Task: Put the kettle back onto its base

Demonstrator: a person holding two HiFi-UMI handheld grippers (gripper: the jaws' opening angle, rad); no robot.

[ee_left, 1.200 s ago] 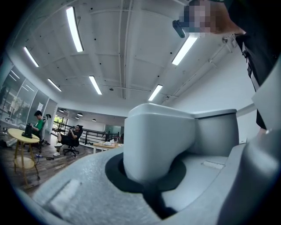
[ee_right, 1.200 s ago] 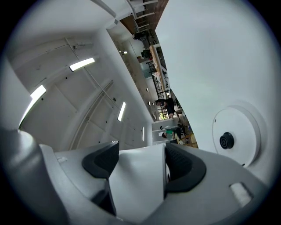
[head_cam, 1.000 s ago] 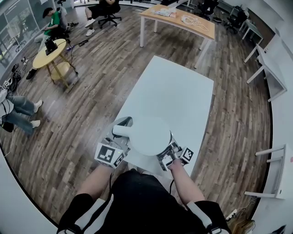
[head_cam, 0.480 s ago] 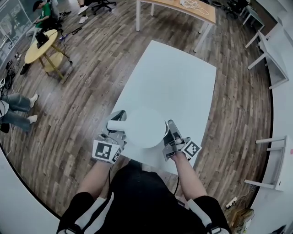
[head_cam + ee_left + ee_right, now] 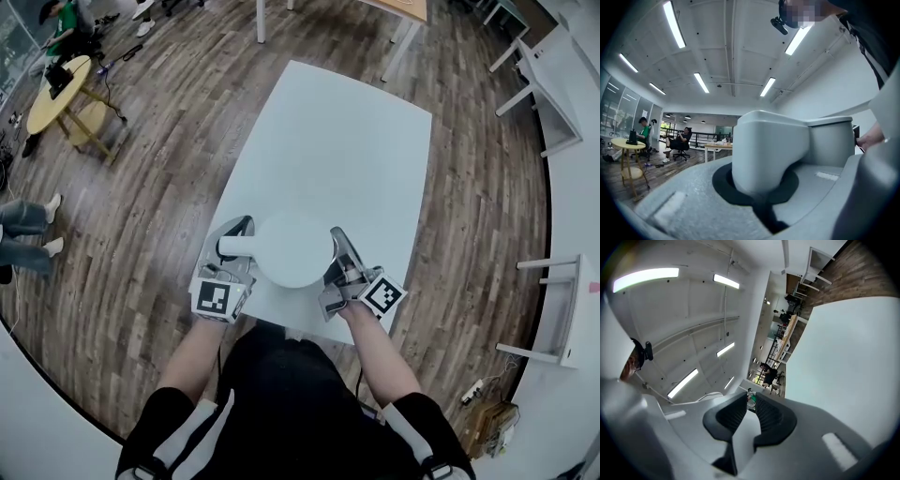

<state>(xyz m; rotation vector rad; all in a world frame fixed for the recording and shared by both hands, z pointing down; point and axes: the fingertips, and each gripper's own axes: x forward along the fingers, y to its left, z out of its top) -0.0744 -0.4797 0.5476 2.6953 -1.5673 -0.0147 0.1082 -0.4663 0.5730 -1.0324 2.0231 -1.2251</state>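
The white kettle is seen from above over the near end of the white table, its handle pointing left. My left gripper is shut on that handle, which fills the left gripper view between the jaws. My right gripper lies along the kettle's right side. Its jaws have just been closing; a slim gap is left and nothing is between them. The kettle's body hides whatever is under it, so no base shows.
Wooden floor surrounds the table. A round yellow side table and seated people are far to the left. White desks and a white frame stand on the right.
The kettle and my left gripper have sunk toward the table top. My right gripper has rolled, shifted up beside the kettle, and its jaws have narrowed from wide apart to a slit.
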